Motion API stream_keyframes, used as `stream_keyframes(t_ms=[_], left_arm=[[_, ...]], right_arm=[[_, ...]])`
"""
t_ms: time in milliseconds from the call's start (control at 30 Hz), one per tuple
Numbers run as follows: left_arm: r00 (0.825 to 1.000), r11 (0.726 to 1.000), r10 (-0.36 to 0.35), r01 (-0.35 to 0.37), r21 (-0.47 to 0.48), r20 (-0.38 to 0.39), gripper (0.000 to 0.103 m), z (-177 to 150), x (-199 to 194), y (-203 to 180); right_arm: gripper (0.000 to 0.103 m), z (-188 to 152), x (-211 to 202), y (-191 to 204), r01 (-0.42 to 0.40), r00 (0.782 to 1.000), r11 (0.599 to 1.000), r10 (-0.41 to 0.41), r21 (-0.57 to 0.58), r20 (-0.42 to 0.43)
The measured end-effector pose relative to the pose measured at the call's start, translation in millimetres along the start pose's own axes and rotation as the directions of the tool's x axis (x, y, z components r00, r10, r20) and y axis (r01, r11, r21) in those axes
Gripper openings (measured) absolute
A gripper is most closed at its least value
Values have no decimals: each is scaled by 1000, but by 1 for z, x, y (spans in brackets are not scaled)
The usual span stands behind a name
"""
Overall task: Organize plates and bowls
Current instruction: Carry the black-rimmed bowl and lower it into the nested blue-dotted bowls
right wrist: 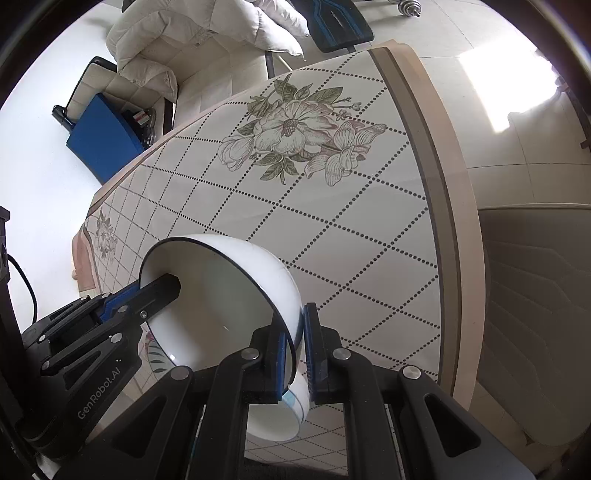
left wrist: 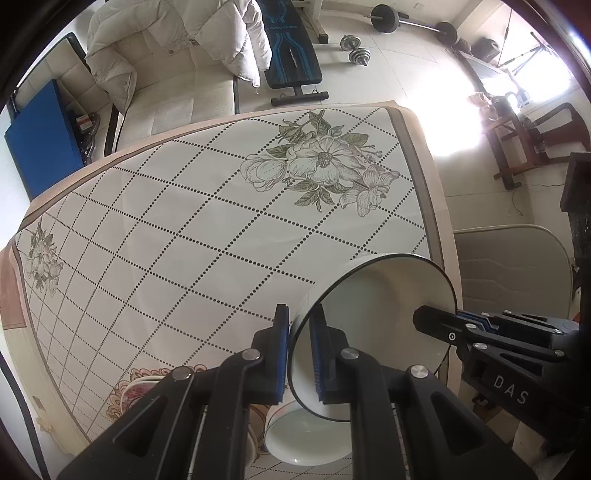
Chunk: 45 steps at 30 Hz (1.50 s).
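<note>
- White ceramic formed the bowl (left wrist: 373, 295), which had a thin dark rim and was held tipped on its side above the near right part of the worktop (left wrist: 177, 229).
- Left claw (left wrist: 300, 354) was clenched on the bowl's rim at its left side, one blue-padded finger outside the wall and the other inside.
- Right claw (right wrist: 294, 354) was clenched on the opposite side of the same rim, again with one finger inside and one outside the wall.
- In the left wrist view the right claw entered from the right edge, its tip lying over the bowl's rim; in the right wrist view the left claw entered from the left and reached into the bowl's mouth.
- Below the held bowl, a second white bowl (left wrist: 306, 439) stood upright on the near part of the worktop, partly hidden by the claws.
- Just left of that bowl lay some crockery with a pink floral pattern (left wrist: 138, 387), largely hidden behind the left claw, so its exact kind could not be told.
- Tablecloth (right wrist: 332, 229) covering the worktop was pale, with a dotted diamond grid, a beige border and a large flower print (left wrist: 321, 162) toward the far right corner.
- Beyond the far edge of the worktop stood a cream sofa (left wrist: 177, 74) with pillows, and a black and blue exercise bench (left wrist: 291, 48) on the tiled floor.
- Farther off, a dumbbell (left wrist: 354, 50) and a barbell (left wrist: 410, 22) lay on the floor.
</note>
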State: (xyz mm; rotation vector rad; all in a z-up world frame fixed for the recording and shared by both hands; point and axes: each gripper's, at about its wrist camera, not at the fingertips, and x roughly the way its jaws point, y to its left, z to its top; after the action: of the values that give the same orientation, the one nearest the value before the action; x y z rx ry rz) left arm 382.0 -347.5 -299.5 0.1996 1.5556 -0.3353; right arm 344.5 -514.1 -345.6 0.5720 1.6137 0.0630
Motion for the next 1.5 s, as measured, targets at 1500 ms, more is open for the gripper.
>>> stream_keyframes(t_ms=[1500], left_arm=[[989, 999, 27, -23, 23, -149, 9, -124, 37, 11]], right_arm=[[11, -126, 69, 8, 51, 981, 999, -52, -10, -186]])
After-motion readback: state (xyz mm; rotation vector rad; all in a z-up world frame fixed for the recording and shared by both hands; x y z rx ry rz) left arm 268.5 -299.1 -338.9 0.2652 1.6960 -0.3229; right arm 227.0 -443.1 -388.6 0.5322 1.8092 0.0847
